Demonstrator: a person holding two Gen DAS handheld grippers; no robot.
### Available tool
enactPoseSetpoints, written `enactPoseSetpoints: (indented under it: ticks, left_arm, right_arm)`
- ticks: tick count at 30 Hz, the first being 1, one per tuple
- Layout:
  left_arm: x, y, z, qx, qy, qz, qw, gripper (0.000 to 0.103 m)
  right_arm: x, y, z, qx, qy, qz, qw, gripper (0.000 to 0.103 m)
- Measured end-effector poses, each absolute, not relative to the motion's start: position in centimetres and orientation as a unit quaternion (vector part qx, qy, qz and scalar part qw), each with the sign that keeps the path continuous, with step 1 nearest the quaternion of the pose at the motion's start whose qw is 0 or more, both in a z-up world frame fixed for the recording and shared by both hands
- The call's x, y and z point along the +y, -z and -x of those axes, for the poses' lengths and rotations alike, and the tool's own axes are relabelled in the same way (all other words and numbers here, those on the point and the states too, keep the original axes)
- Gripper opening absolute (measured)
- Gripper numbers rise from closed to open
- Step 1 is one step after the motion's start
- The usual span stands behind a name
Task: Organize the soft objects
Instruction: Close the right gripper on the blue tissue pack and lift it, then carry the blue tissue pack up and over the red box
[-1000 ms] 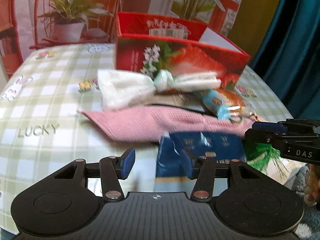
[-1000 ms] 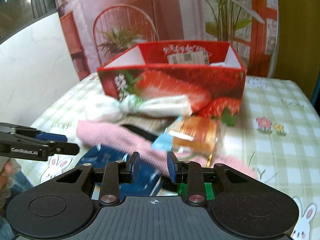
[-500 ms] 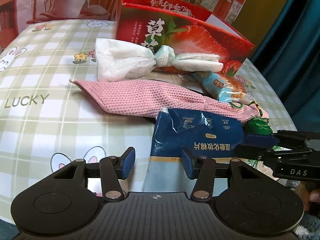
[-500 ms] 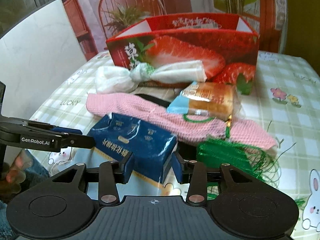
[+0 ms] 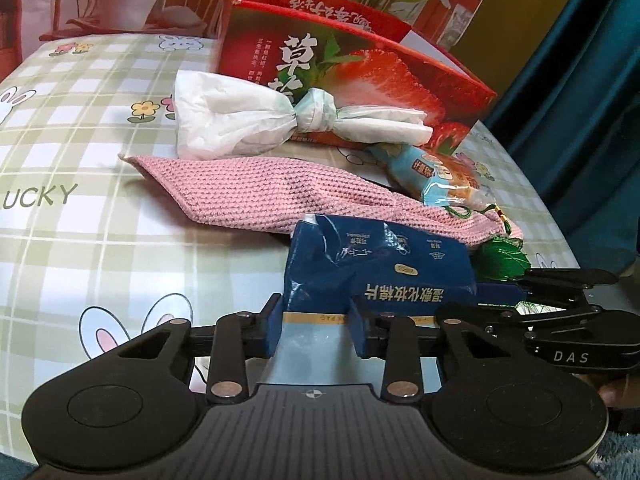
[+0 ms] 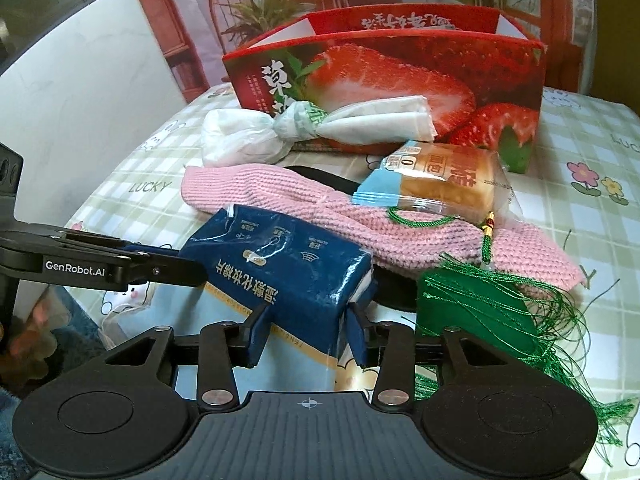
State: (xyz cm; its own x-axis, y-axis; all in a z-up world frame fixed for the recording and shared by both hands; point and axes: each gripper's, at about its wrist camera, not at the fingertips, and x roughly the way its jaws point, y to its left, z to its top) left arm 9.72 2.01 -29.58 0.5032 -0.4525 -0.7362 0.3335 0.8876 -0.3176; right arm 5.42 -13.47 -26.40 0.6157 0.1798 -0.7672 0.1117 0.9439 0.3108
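Observation:
A blue soft pack [image 5: 376,268] with white lettering lies at the near edge of the table; it also shows in the right wrist view [image 6: 288,264]. My left gripper [image 5: 318,330] is shut on its near left end. My right gripper [image 6: 306,334] is shut on its near right end. Behind it lie a pink knitted cloth [image 5: 256,196], a knotted white plastic bag [image 5: 248,114], a wrapped bread bun [image 6: 440,184] and a green tassel [image 6: 480,308]. A red strawberry box [image 6: 400,80] stands open at the back.
The table has a green checked cloth [image 5: 80,152] with rabbits and the word LUCKY. A dark teal curtain [image 5: 580,80] hangs to the right. A white wall [image 6: 72,100] stands on the left in the right wrist view.
Both grippers moved in and down onto the blue pack and their fingers closed on its two near ends. The other objects stayed in place.

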Motion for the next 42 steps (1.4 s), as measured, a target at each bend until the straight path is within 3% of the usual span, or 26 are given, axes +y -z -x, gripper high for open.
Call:
enactPoseSetpoints:
  ticks: [5, 19, 42]
  left_arm:
    - [2.5, 28.8, -9.3, 0.426, 0.231, 0.077, 0.872, 0.036]
    - [2.0, 22.1, -10.1, 0.341, 0.261, 0.069, 0.900, 0.036]
    - [-4.0, 12.8, -21.5, 0.225, 0.239, 0.021, 0.944, 0.036]
  right_arm:
    - [-13.2, 25.9, -5.4, 0.427, -0.031, -0.158, 0.890, 0.032]
    - [-14.5, 20.7, -6.3, 0.350, -0.037, -0.105, 0.930, 0.032]
    - [-21.4, 13.8, -16.3, 0.241, 0.010, 0.021, 0.970, 0.032]
